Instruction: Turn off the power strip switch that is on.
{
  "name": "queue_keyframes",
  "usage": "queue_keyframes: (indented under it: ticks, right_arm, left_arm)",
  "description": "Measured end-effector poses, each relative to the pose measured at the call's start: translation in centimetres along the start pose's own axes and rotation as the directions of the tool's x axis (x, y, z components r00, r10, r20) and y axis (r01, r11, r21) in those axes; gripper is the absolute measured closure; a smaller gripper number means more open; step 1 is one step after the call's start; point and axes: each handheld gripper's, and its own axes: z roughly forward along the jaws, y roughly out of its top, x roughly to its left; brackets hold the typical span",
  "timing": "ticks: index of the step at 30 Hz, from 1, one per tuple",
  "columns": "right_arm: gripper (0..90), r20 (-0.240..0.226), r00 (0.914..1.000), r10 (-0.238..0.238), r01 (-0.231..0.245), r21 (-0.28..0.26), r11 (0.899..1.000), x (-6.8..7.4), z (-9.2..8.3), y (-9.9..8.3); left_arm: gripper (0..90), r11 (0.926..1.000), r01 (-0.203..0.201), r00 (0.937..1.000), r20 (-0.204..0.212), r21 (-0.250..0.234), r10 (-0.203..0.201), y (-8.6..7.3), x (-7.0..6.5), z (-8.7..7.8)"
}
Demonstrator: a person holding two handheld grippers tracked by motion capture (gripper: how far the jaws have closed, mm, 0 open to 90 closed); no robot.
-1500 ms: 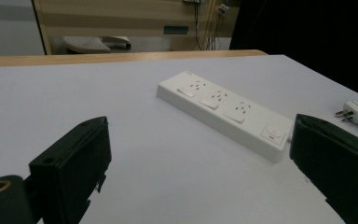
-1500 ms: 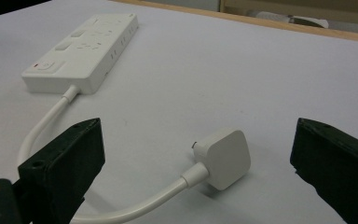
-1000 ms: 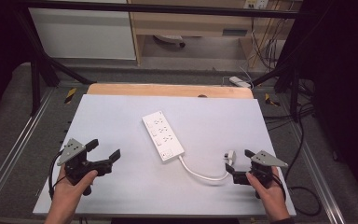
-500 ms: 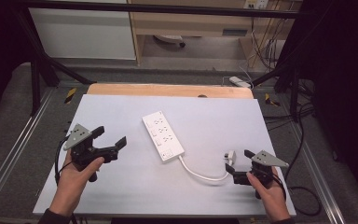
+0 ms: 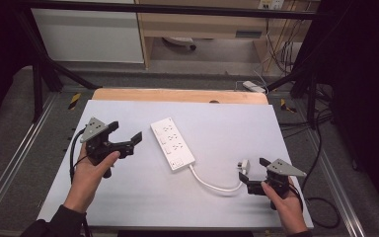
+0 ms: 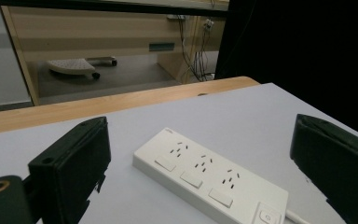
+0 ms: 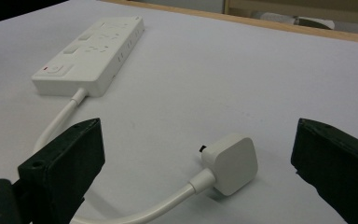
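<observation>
My right hand-held gripper (image 7: 196,186) is released, jaws straddling the plug (image 7: 228,163) flat on the worktop (image 5: 276,128); power strip (image 5: 172,143) lies diagonally, nearer the released left hand-held gripper (image 5: 128,138).

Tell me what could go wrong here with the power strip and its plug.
The plug lies loose between the open jaws of the right claw, tilted on the table; closing on it off-centre could make it slip or twist.

The short cord curves to the power strip, so lifting the plug far could drag the strip.

The left claw is open and aimed at the strip, not touching; nothing pins it yet.
</observation>
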Motion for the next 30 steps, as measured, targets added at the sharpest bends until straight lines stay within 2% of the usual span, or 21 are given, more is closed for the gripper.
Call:
queue_keyframes:
  ticks: [7,22,30]
  right_arm:
    - [3.1,0.002,1.0,0.001,-0.001,-0.005,1.0,0.0,-0.1,0.0]
    - [2.8,0.004,1.0,-0.004,0.005,-0.011,1.0,0.0,-0.2,0.1]
    - [2.6,0.009,0.9999,-0.005,0.006,-0.016,1.0,-0.1,-0.3,0.1]
  left_arm:
    - [4.9,0.9996,-0.019,0.9998,0.008,0.019,0.019,0.6,-0.2,1.8]
    - [5.1,0.9985,-0.037,0.9993,0.009,0.039,0.037,0.4,-0.3,5.0]
    - [5.8,0.998,-0.046,0.9989,-0.008,0.044,0.046,0.2,-0.3,6.8]
